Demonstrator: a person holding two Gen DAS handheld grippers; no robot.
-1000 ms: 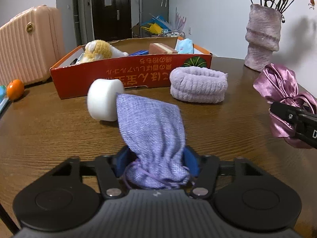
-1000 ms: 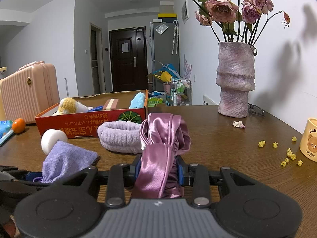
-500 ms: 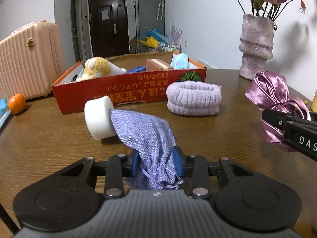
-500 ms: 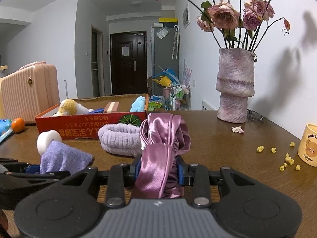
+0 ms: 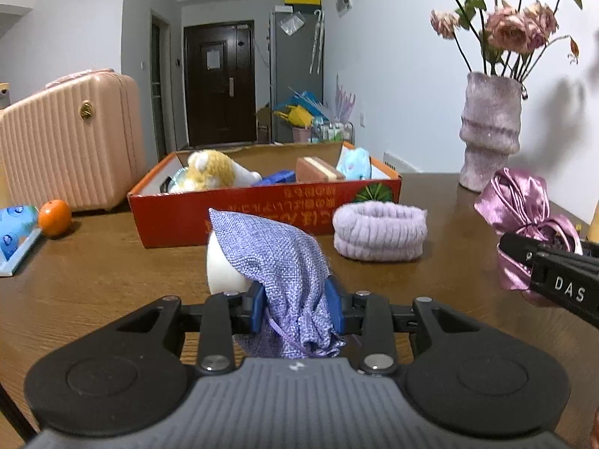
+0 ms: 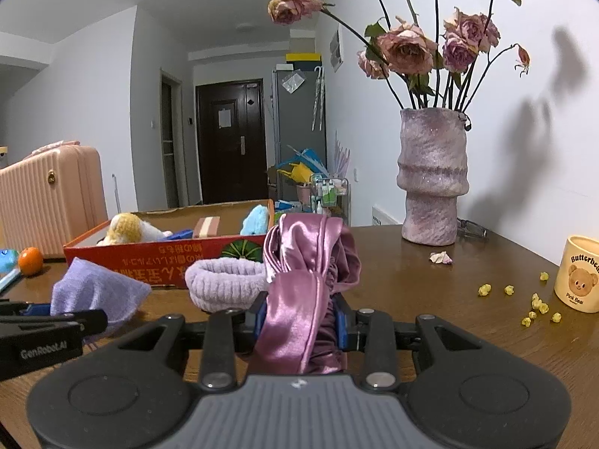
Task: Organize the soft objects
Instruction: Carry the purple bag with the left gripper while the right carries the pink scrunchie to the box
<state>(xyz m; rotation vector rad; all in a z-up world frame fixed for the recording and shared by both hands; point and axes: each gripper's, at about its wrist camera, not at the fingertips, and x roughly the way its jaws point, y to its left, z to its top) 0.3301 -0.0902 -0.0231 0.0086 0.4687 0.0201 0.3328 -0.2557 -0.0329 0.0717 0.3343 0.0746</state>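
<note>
Cream bear mug [image 6: 580,275]: right view only | orange [image 5: 54,217]: both

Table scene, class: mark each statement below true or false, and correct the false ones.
1. The left gripper is clamped on a purple woven pouch. True.
2. The right gripper is empty. False: it is shut on a pink satin cloth.
3. The lilac fluffy headband lies inside the red cardboard box. False: it rests on the wooden table in front of the box.
4. A yellow plush toy sits inside the box. True.
5. The vase holds no flowers. False: it holds dried roses.
</note>
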